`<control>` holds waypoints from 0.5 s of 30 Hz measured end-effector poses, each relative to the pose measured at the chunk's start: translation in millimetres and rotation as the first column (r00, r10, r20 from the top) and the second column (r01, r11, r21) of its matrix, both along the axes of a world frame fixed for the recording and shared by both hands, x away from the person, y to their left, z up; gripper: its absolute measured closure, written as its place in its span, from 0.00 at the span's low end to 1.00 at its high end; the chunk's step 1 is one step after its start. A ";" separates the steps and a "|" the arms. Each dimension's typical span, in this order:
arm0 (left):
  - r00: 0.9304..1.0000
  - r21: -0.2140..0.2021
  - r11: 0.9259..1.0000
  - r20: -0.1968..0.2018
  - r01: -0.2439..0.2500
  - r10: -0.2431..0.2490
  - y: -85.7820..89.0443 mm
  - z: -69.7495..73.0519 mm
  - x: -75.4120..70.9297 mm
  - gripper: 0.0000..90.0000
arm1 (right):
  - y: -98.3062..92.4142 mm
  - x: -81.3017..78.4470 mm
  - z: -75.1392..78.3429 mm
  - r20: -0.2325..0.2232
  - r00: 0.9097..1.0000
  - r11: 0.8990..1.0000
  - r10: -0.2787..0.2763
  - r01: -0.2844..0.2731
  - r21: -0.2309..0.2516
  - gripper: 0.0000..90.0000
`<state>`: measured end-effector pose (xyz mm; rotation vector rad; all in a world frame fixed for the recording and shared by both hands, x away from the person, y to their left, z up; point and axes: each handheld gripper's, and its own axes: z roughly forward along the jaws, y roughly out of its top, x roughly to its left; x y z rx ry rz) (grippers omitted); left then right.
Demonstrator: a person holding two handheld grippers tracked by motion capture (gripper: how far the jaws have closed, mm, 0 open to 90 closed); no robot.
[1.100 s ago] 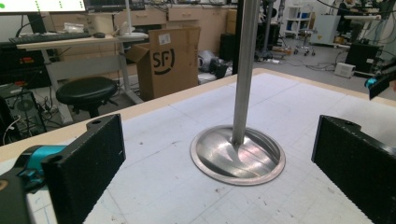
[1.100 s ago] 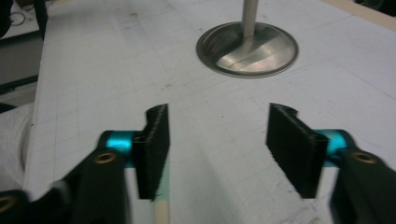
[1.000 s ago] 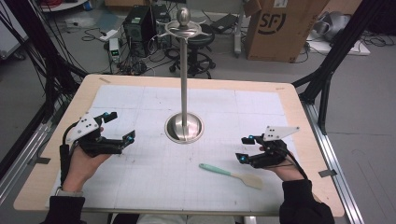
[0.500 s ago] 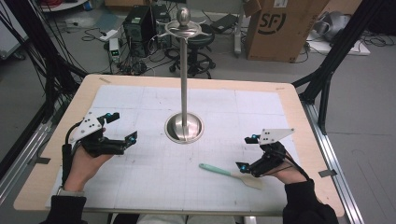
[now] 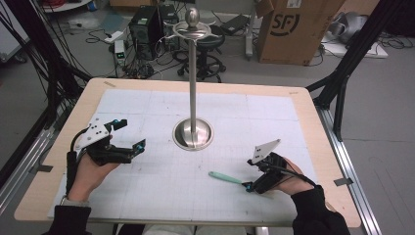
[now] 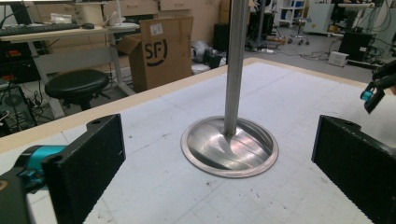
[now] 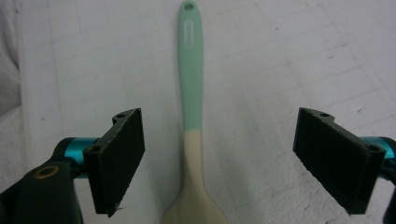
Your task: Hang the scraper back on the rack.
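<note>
A spatula (image 5: pixel 225 177) with a mint-green handle and a cream head lies flat on the white gridded mat at the front right. In the right gripper view the spatula (image 7: pixel 191 84) runs up the middle, its handle pointing away. My right gripper (image 7: pixel 223 140) straddles the neck of the spatula. Its jaws have just been closing, but they stand apart from the spatula on both sides. From above, the right gripper (image 5: pixel 252 176) hovers low over the head end. My left gripper (image 5: pixel 131 133) rests open at the left with nothing between its jaws, and in its own view the left gripper (image 6: pixel 219 158) faces the stand.
A tall metal stand (image 5: pixel 193 133) with a round dished base rises from the mat's middle, and its pole (image 6: pixel 235 65) is close ahead of the left gripper. The mat (image 5: pixel 161 196) covers a wooden table (image 5: pixel 320 147). A cardboard box (image 5: pixel 293 29) and a stool stand beyond the far edge.
My right gripper has slid toward the front and left and dropped lower, so it now sits over the spatula's head end. The left gripper has stayed still.
</note>
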<state>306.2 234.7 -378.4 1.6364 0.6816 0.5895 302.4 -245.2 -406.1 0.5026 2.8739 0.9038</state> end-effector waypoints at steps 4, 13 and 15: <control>1.000 0.000 1.000 -0.003 0.001 -0.001 -0.7 -0.8 0.3 0.04 | 6.6 -0.5 -3.4 -0.015 1.000 0.996 0.002 -0.004 -0.087 0.33; 1.000 -0.004 1.000 -0.005 -0.002 0.002 0.8 -0.4 0.1 0.04 | 24.6 -4.3 -6.9 -0.067 0.998 0.970 0.007 -0.024 -0.243 0.59; 1.000 -0.002 1.000 -0.004 0.000 0.000 1.0 -0.4 0.1 0.04 | 24.9 -4.2 -6.6 -0.072 0.997 0.970 0.008 -0.025 -0.244 0.62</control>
